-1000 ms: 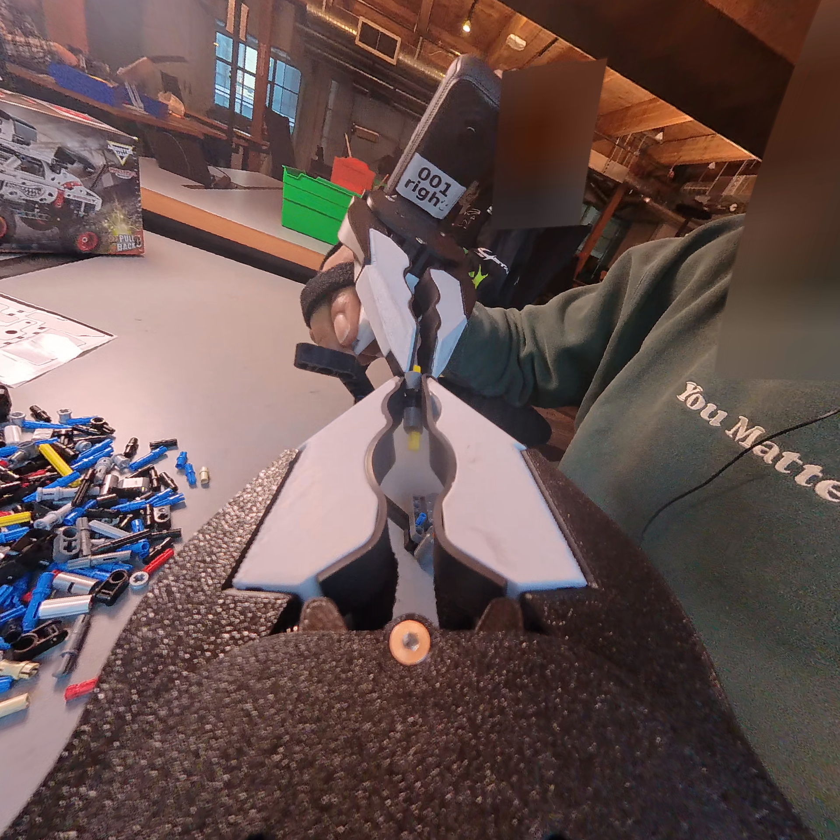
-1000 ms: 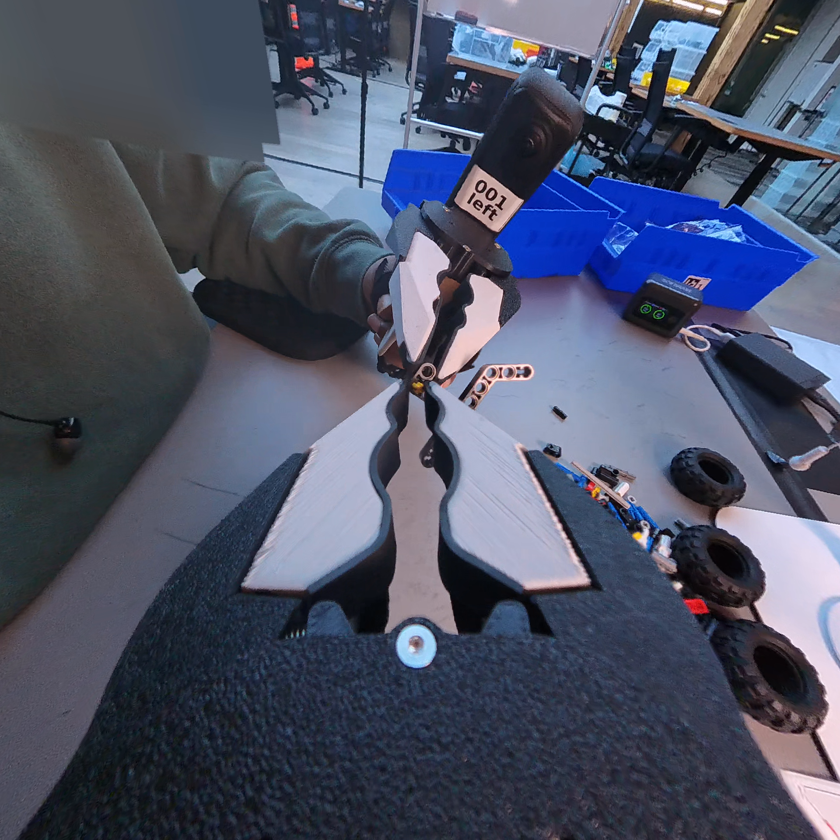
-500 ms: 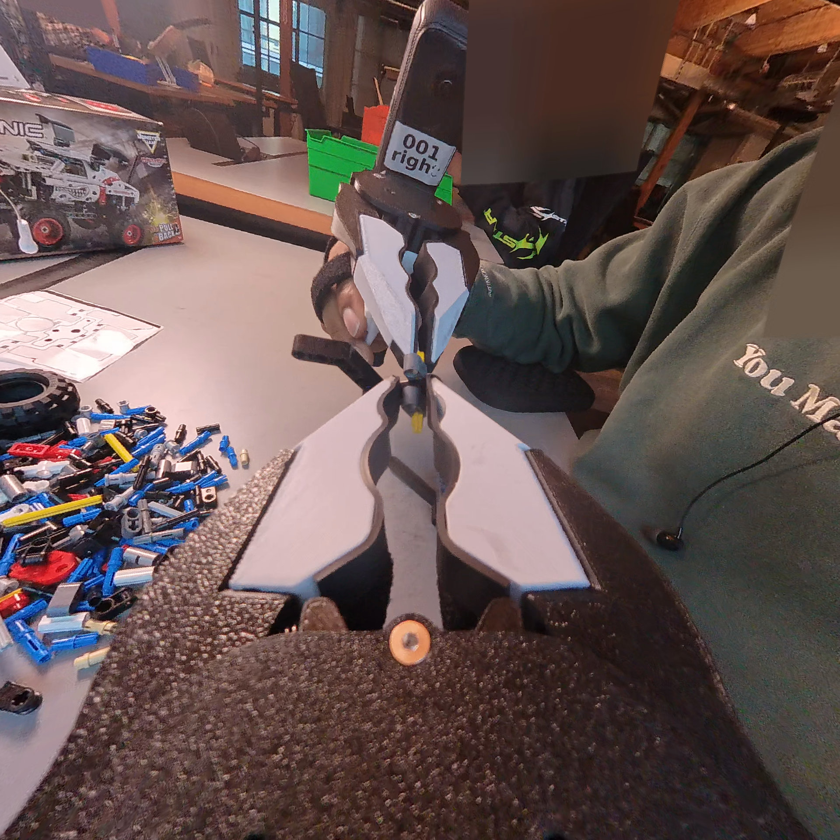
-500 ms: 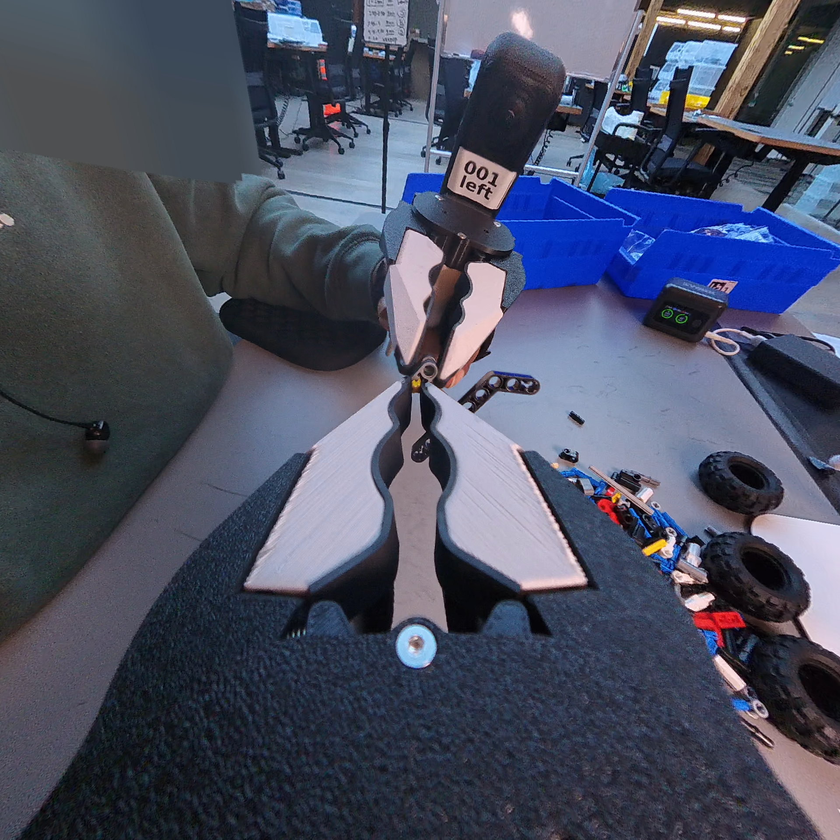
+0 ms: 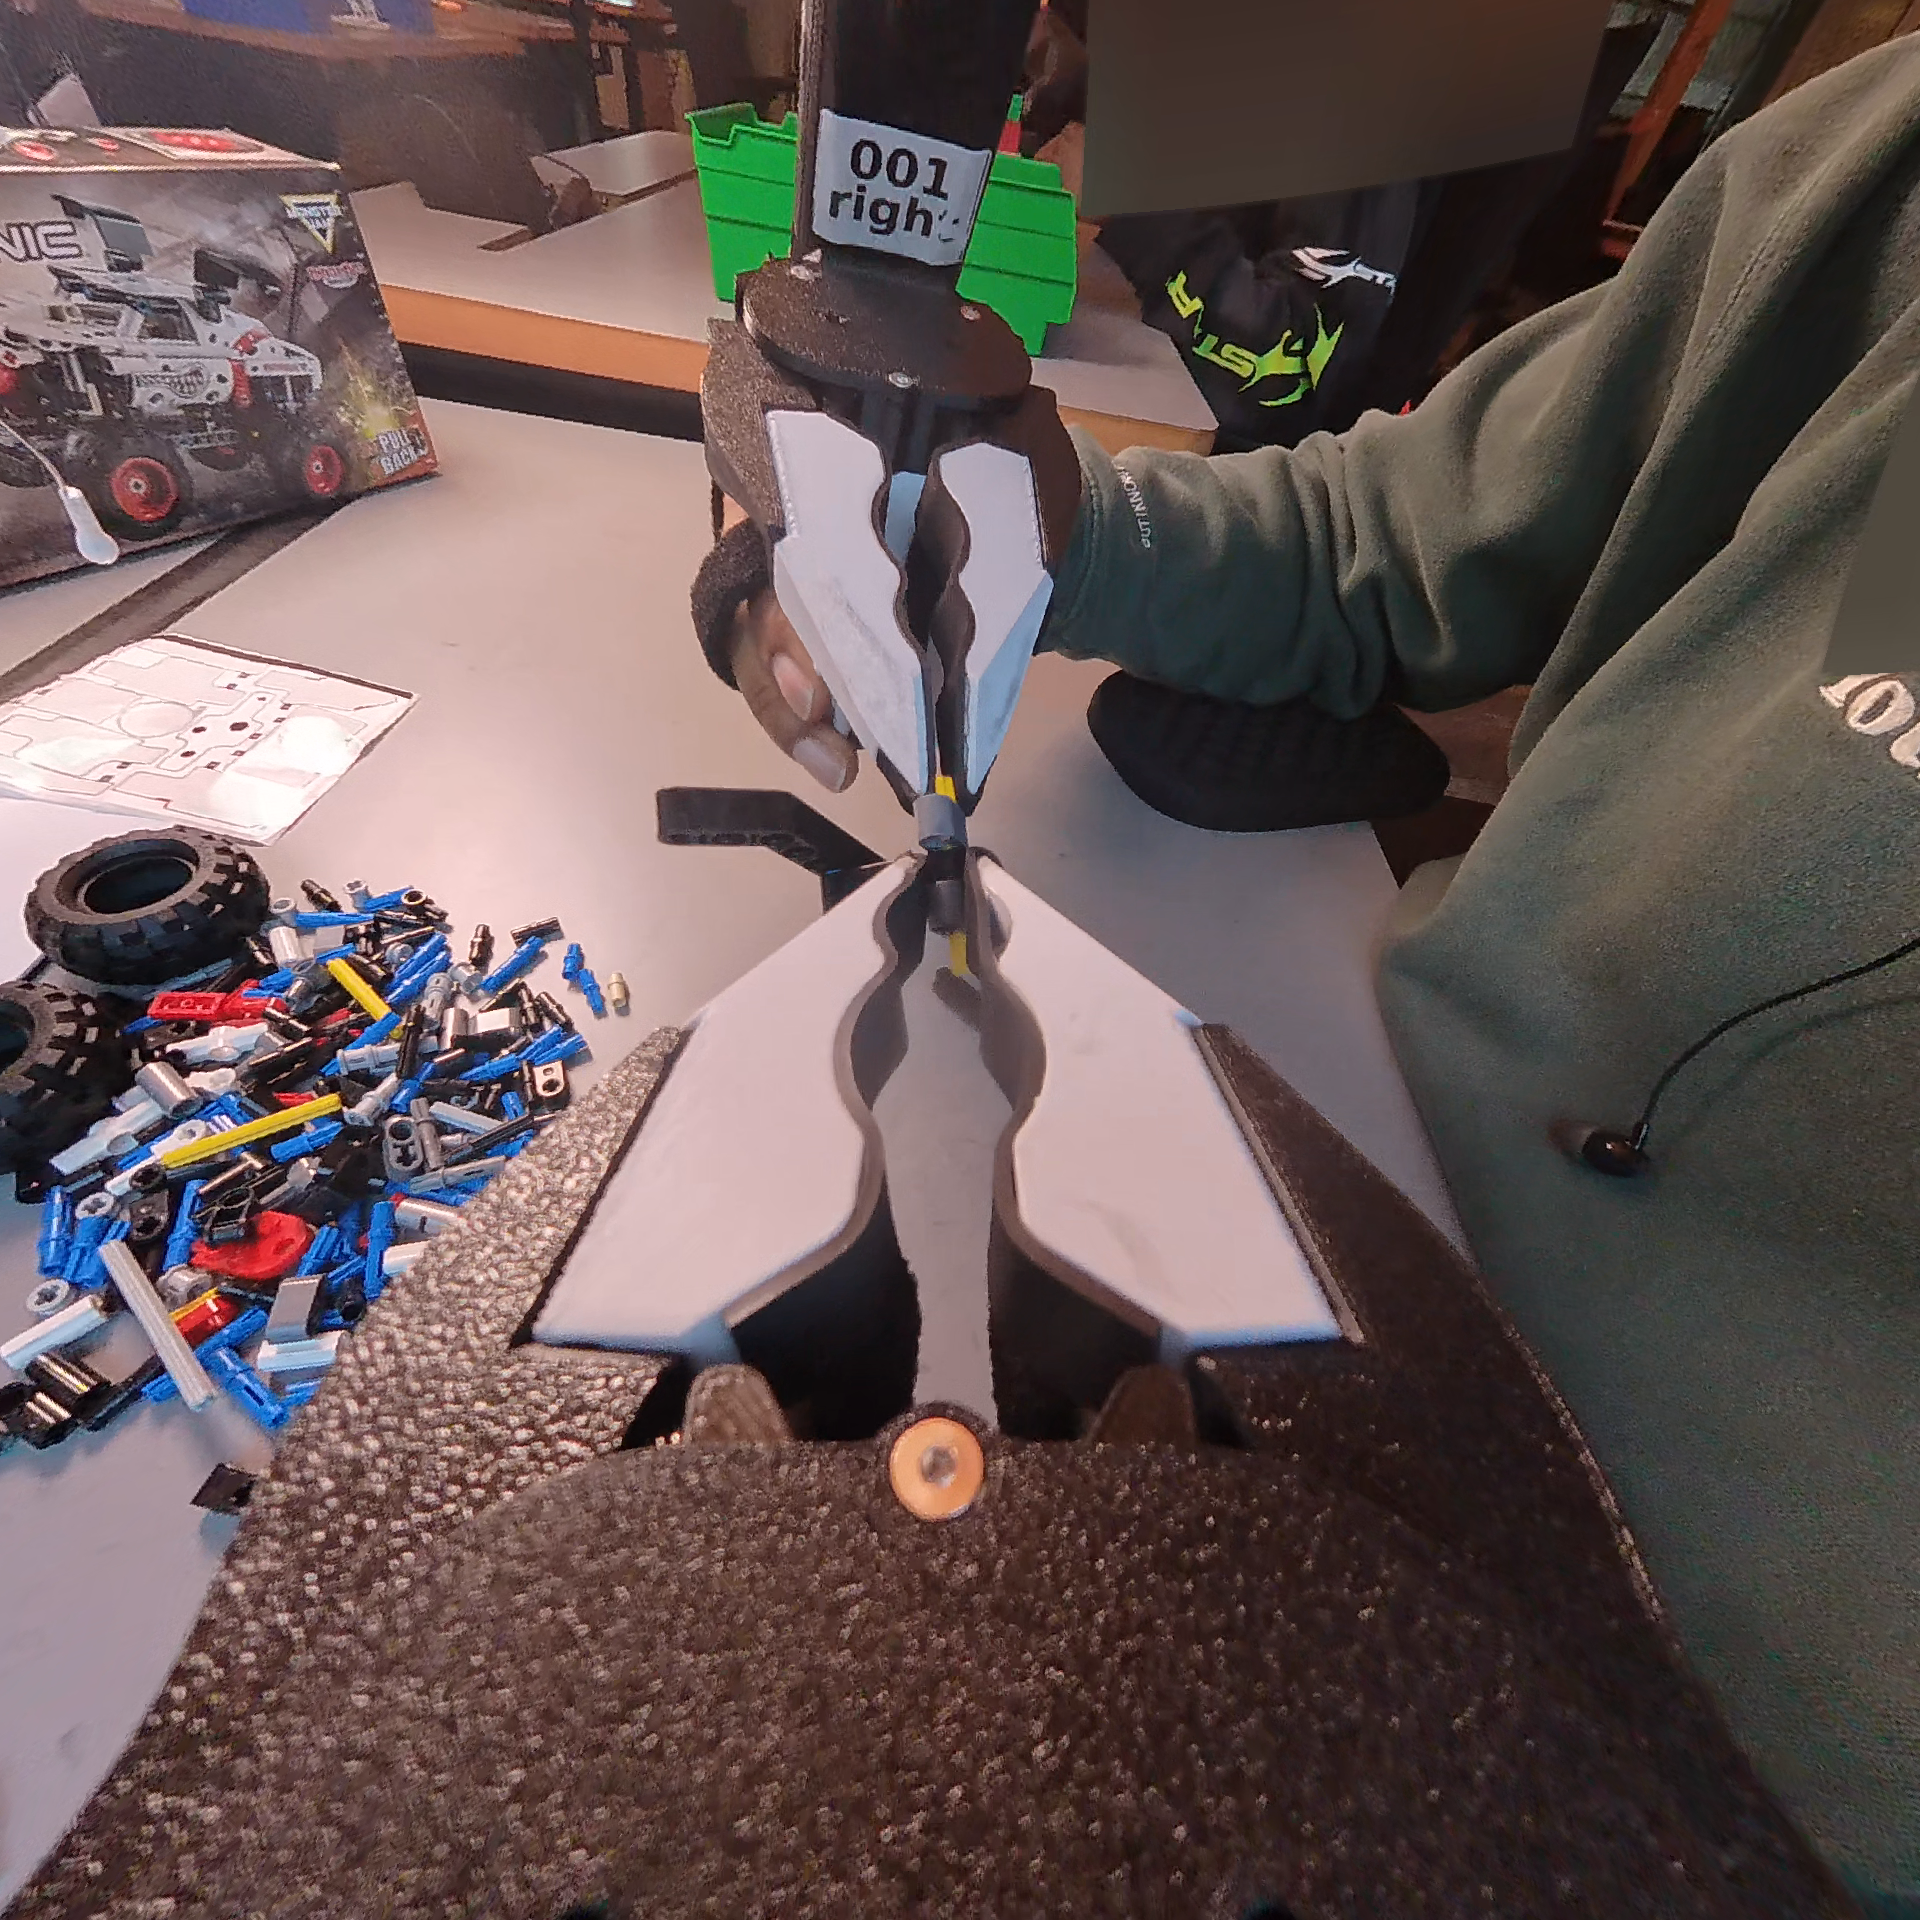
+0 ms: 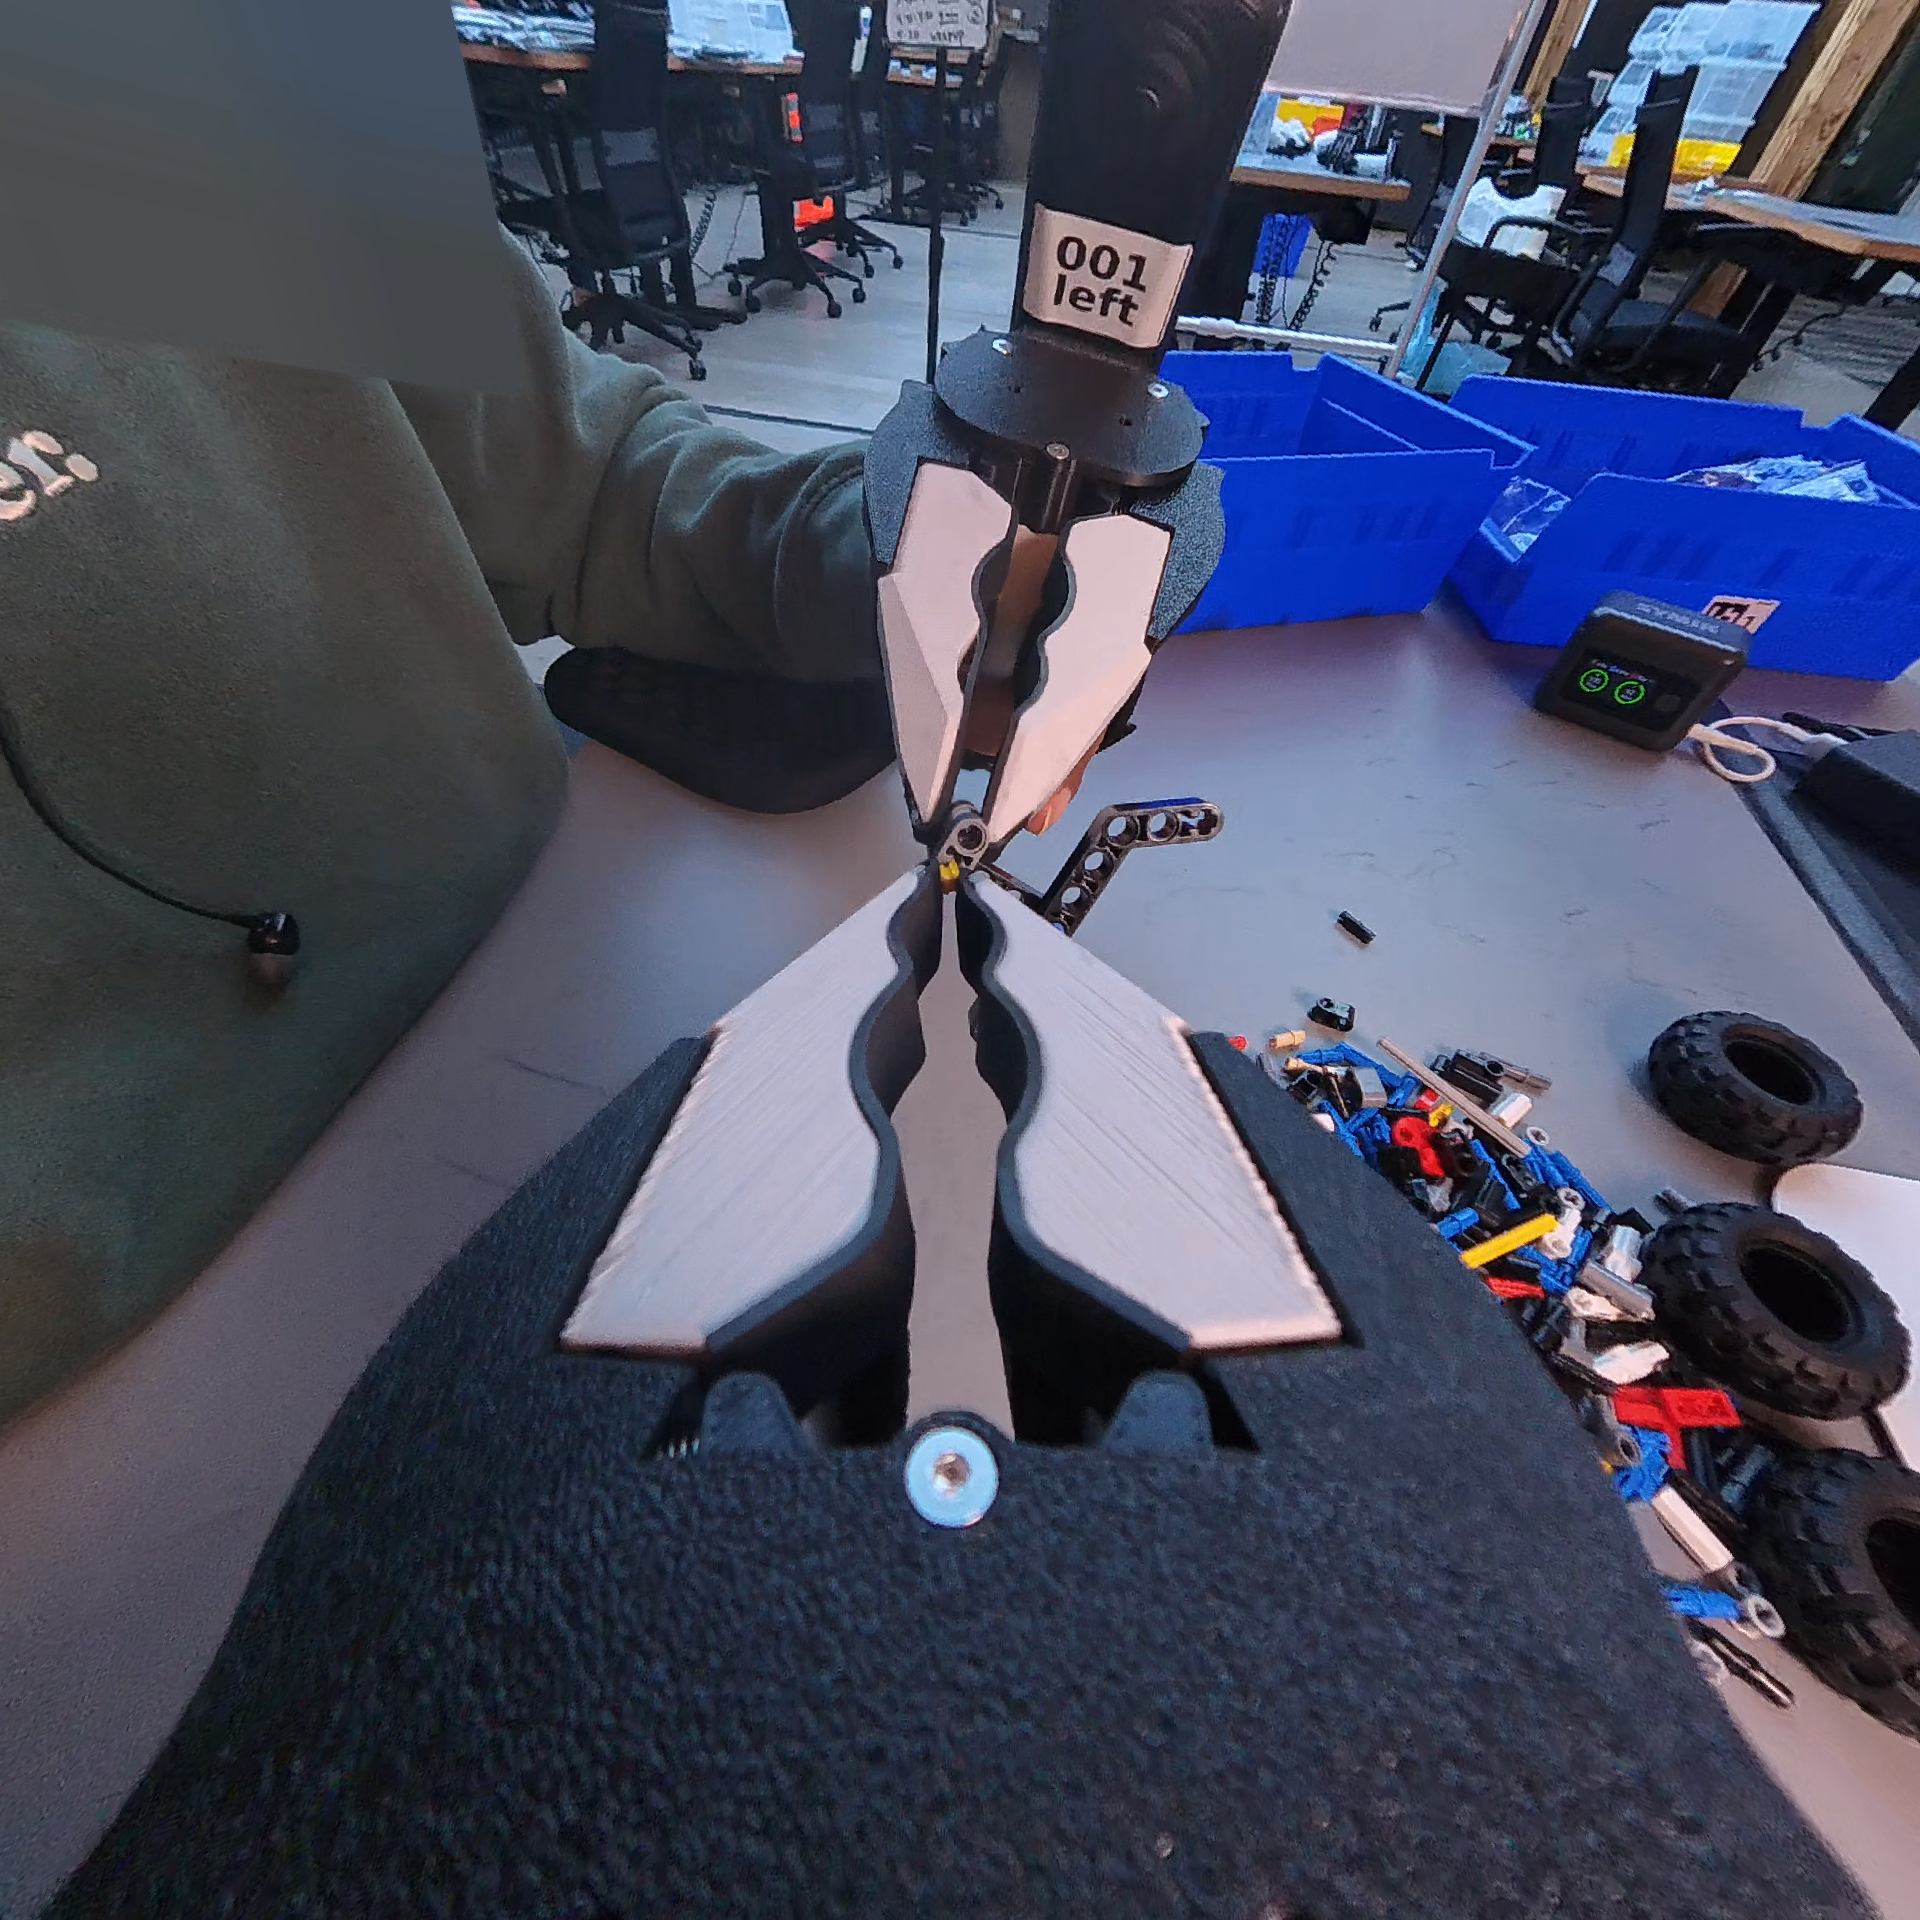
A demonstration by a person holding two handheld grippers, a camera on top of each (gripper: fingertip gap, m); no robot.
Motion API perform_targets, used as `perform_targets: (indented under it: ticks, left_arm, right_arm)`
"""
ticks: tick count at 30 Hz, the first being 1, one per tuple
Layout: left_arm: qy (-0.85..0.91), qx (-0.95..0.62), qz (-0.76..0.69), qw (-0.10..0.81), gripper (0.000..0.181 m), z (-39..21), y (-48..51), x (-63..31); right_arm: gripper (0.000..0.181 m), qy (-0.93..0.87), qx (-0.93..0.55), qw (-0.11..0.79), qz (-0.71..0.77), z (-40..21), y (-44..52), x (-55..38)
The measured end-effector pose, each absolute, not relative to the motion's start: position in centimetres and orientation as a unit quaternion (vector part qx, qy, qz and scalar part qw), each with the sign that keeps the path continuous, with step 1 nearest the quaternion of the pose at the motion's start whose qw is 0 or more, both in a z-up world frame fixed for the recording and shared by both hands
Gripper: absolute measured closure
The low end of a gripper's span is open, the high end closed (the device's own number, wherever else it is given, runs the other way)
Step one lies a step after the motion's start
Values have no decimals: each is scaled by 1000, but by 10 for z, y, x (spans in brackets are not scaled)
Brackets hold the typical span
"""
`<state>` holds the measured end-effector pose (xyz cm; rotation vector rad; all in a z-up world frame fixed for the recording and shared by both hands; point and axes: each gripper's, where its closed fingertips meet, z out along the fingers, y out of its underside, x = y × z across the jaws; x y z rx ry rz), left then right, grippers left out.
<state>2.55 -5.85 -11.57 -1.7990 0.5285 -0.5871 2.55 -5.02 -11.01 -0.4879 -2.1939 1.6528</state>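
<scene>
My left gripper (image 5: 940,883) is shut on a small dark grey connector (image 5: 945,906), which also shows in the right wrist view (image 6: 968,836). My right gripper (image 6: 948,888) is shut on a thin yellow axle (image 6: 948,871). The two grippers meet tip to tip above the grey table (image 5: 582,644). In the left wrist view the right gripper (image 5: 940,795) comes down from above. The yellow axle (image 5: 956,951) runs through a light grey bush (image 5: 940,821) and the connector, and its end sticks out between my left fingers. A black angled beam (image 5: 748,821) lies just behind the tips.
A pile of small blue, black, grey and yellow parts (image 5: 312,1122) lies to the left with black tyres (image 5: 145,914), a printed sheet (image 5: 197,727) and a toy-truck box (image 5: 177,332). Blue bins (image 6: 1351,499) and a small black screen device (image 6: 1631,681) stand beyond. A black wrist pad (image 5: 1268,758) lies by the person's sleeve.
Both grippers stay shut and tip to tip. Both views have tipped down towards the table, so more of the parts pile and tyres shows, and the opposite gripper now stands more upright.
</scene>
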Motion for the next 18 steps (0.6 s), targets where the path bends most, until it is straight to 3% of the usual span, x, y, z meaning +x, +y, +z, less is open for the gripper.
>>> perform_targets:
  ticks: [4,7,8,10,13,18]
  left_arm:
    - [221,-770,-237,549,175,-120,-59,22]
    - [212,-778,-224,548,176,-126,-61,14]
    - [215,-778,-217,549,176,-125,-60,15]
    - [228,-780,-203,546,176,-126,-57,19]
    - [238,-783,-184,544,176,-129,-56,23]
    - [244,-783,-159,550,176,-129,-55,23]
  right_arm:
    - [180,-780,-192,175,569,-114,-48,22]
    - [181,-764,-206,223,569,-101,-40,20]
    - [167,-778,-202,227,550,-104,-43,21]
    - [157,-799,-190,230,521,-114,-53,21]
    - [170,-814,-181,242,496,-125,-59,18]
    - [174,-818,-178,250,488,-127,-58,17]
